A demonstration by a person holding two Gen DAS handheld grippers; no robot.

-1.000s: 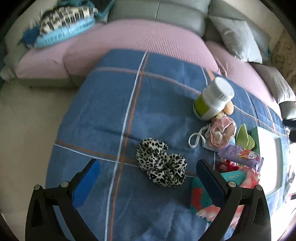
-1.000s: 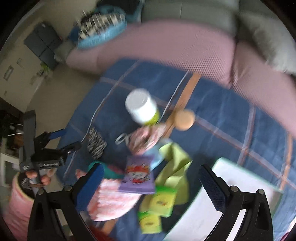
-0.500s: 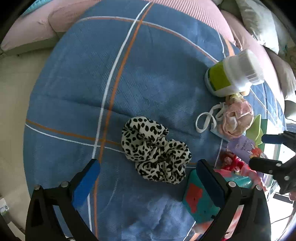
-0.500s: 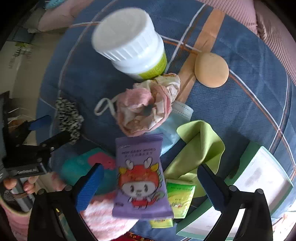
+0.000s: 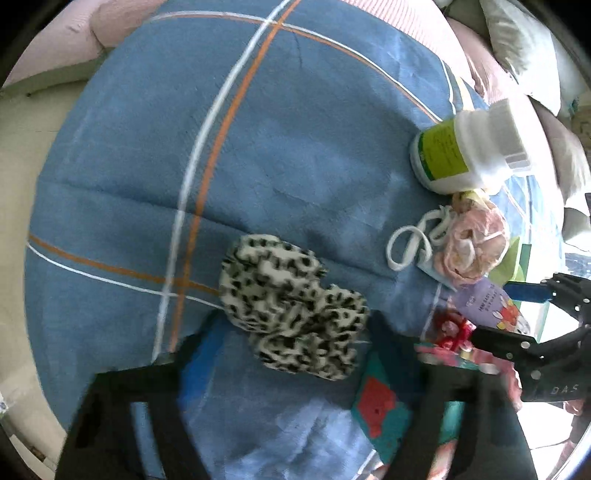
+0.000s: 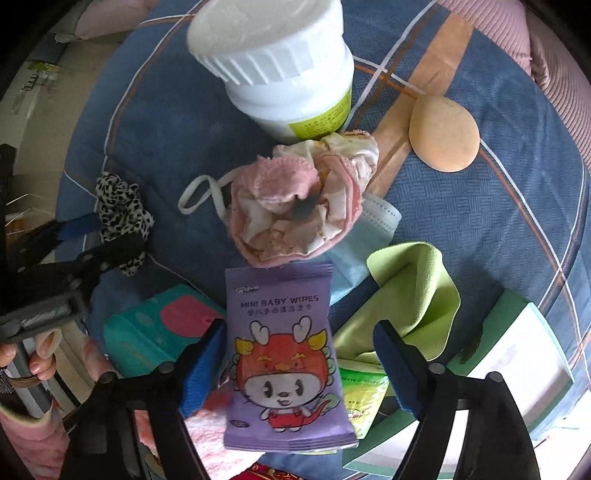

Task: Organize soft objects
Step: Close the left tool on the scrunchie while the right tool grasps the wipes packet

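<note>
A leopard-print scrunchie lies on the blue plaid cloth. My left gripper is open, its blue pads at either side of the scrunchie's near end; it also shows in the right wrist view. My right gripper is open with its pads around a purple baby-wipes pack. A pink scrunchie lies just beyond the pack, on a blue face mask.
A white bottle with a green label stands behind the pink scrunchie. A tan sponge, a green cloth, a teal tissue pack, a green sachet and a white-and-green box lie around. Pink sofa cushions are behind.
Both grippers moved down and forward. The left jaws narrowed around the leopard scrunchie. The right jaws narrowed around the purple wipes pack.
</note>
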